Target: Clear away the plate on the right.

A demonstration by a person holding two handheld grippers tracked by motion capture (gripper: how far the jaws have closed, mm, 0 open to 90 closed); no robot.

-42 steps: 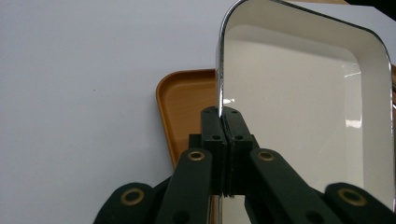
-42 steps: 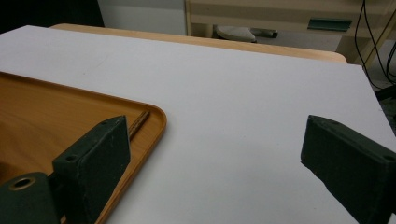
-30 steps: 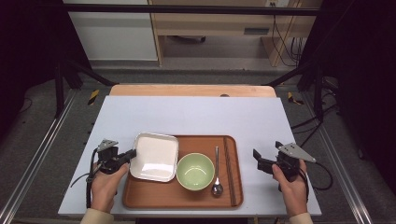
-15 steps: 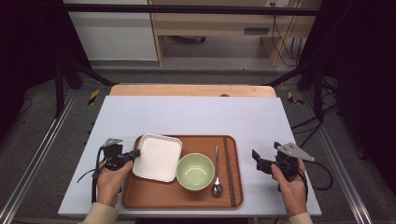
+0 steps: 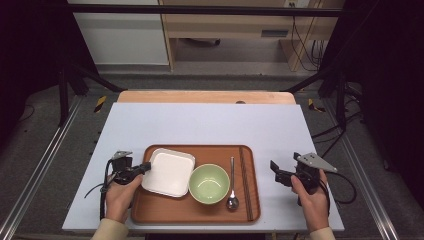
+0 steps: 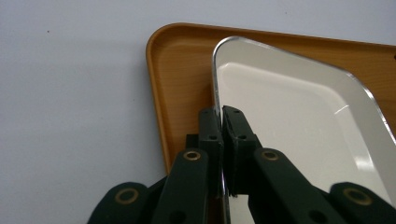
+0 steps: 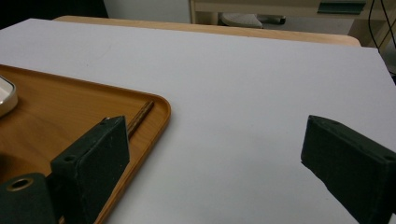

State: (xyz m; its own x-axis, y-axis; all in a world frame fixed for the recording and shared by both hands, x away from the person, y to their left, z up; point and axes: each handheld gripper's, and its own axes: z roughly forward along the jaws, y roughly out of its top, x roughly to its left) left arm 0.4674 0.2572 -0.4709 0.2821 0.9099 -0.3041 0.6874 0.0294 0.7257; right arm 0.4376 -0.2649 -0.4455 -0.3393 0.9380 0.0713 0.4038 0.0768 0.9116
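A: Start big. What's on the table [image 5: 210, 125]?

B: A brown tray [image 5: 200, 216] at the near middle. On it, from left to right: a white square plate [image 5: 169, 172], a green bowl [image 5: 209, 183], a spoon [image 5: 232, 187] and chopsticks [image 5: 245, 182] lying near-to-far along the right rim.

A: And the plate is the thing in hand?

B: Yes. It sits over the tray's left edge, and the left gripper [image 6: 220, 114] has its jaws clamped on the plate's left rim, one pad inside, one outside.

A: Which way does the plate lie from those jaws?

B: To the right of them, stretching toward the bowl. I judge any pull would drag it left, off the tray.

A: The other hand?

B: The right gripper [image 5: 278, 172] rests right of the tray, jaws wide apart and holding nothing, well away from the plate. The left is plainly nearer.
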